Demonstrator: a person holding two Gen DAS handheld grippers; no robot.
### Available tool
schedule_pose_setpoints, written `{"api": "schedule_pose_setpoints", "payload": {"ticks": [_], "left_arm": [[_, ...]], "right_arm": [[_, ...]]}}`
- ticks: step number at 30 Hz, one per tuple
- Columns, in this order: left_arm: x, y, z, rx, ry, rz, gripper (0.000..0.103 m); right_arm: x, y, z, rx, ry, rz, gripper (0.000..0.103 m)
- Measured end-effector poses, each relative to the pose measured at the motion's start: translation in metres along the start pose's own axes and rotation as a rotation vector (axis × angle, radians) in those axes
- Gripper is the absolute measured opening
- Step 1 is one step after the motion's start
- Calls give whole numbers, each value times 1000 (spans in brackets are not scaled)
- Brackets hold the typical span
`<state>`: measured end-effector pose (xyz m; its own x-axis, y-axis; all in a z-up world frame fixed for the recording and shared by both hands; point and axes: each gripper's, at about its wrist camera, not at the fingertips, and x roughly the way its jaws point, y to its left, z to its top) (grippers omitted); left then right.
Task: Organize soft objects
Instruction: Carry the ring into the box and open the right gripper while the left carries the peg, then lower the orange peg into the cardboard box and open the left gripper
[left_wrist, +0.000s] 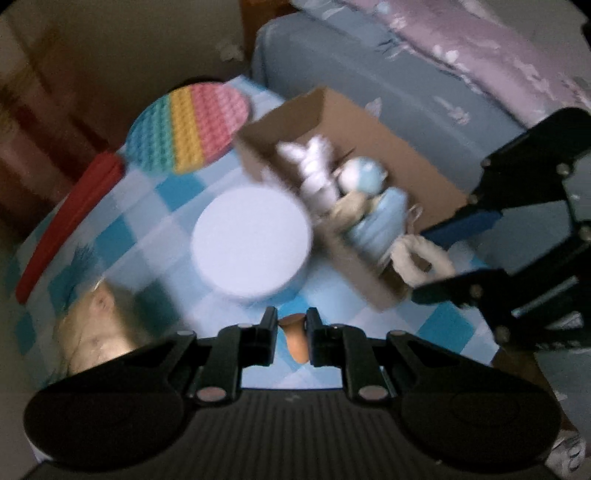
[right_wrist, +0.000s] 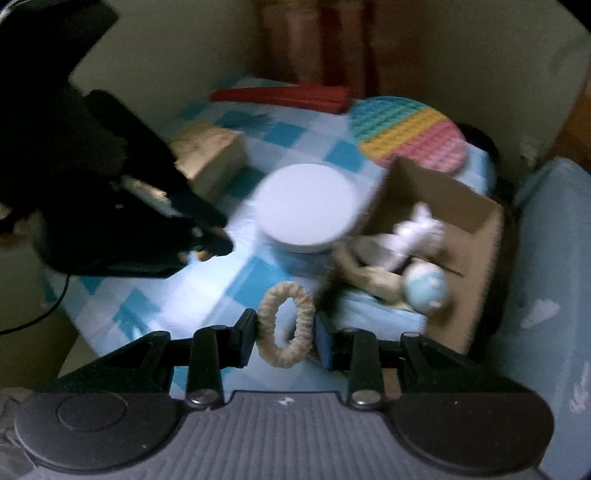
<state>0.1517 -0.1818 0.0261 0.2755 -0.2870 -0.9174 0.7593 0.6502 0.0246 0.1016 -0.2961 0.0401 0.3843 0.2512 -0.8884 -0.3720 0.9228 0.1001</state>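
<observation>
My left gripper (left_wrist: 291, 321) is shut on a small orange-brown soft piece (left_wrist: 297, 341), held over the blue-checked tablecloth (left_wrist: 147, 229). In the right wrist view it shows as a dark shape (right_wrist: 225, 236) at the left. My right gripper (right_wrist: 284, 319) is shut on a cream scrunchie (right_wrist: 269, 302) and hangs by the near corner of an open cardboard box (right_wrist: 436, 184). From the left wrist view, that gripper (left_wrist: 421, 264) and the scrunchie (left_wrist: 400, 258) sit at the box's (left_wrist: 280, 118) near end. Inside lie a white plush (left_wrist: 317, 173), a blue-white round plush (left_wrist: 364, 175) and a blue cloth (left_wrist: 384, 218).
A round white lidded box (left_wrist: 251, 240) stands mid-table beside the cardboard box. A rainbow pop-it mat (left_wrist: 188, 129) and a red flat thing (left_wrist: 70, 221) lie at the table's far side. A beige block (right_wrist: 210, 155) sits near the left gripper. A blue-grey bed (left_wrist: 424, 92) borders the table.
</observation>
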Motion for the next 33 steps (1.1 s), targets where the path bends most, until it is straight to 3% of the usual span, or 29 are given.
{"api": "schedule_pose_setpoints", "payload": {"ticks": [7,9,11,17,18,21,22,29,33], "left_arm": [[13,-22,48,22,-47,-39,14],[21,-24,63,12,-53,-49,14],[30,-23,79,0,-55,-34,14],[54,-10,113,-68,-70,-27,16],[56,-9,114,-78,-74,-20,24],[60,-5,116,-110,-79,6,75],[58,-5,115,-109,-96,17,80],[19,-6,90,-128,-160,3,83],[-14,-5,66,-137,-211,45,87]], "right_arm": [[0,-36,-10,47,-22,-117,41],[4,-42,-13,56,-14,-109,54],[7,-48,-15,79,-15,-102,79],[4,-53,-24,102,-32,-60,84],[3,-52,-25,104,-33,-57,87],[1,-51,-27,105,-40,-40,88],[1,-50,-27,103,-41,-37,88],[-10,-34,-30,92,-71,-52,90],[-18,-17,-33,84,-110,-62,96]]}}
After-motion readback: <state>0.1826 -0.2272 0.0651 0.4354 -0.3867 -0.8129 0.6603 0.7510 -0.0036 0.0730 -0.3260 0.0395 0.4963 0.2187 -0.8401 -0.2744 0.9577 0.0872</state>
